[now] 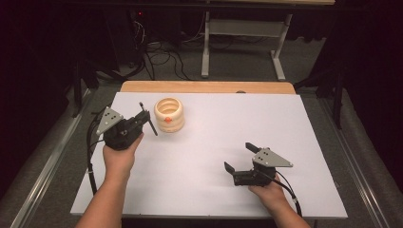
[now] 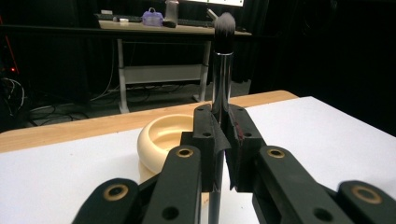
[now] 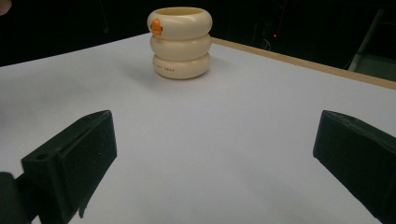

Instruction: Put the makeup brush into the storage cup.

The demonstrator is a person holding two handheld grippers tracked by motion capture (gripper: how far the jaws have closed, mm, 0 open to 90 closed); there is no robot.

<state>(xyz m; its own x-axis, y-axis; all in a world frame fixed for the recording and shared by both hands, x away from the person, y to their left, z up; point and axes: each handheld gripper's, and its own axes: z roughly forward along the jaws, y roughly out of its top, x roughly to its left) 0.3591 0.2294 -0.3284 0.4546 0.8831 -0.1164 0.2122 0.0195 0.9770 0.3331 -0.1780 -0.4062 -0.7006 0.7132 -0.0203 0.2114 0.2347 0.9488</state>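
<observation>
A cream ribbed holder (image 1: 169, 114) with an orange mark stands upright on the white table top (image 1: 214, 156), toward the back left. It also shows in the left gripper view (image 2: 161, 140) and in the right gripper view (image 3: 181, 42). My left gripper (image 1: 145, 118) is just left of the holder, shut on a makeup brush (image 2: 222, 65) with a shiny dark handle and grey bristles (image 2: 225, 24) at its far tip. The brush (image 1: 148, 119) sticks out slantwise beside the holder. My right gripper (image 1: 240, 156) stands open at the front right, nothing between its jaws.
A wooden strip (image 1: 207, 87) borders the table's far edge. Beyond it, on the floor, are a white desk frame (image 1: 242, 42) and tangled cables (image 1: 164, 59). A far desk with small items (image 2: 154, 18) is in the left gripper view.
</observation>
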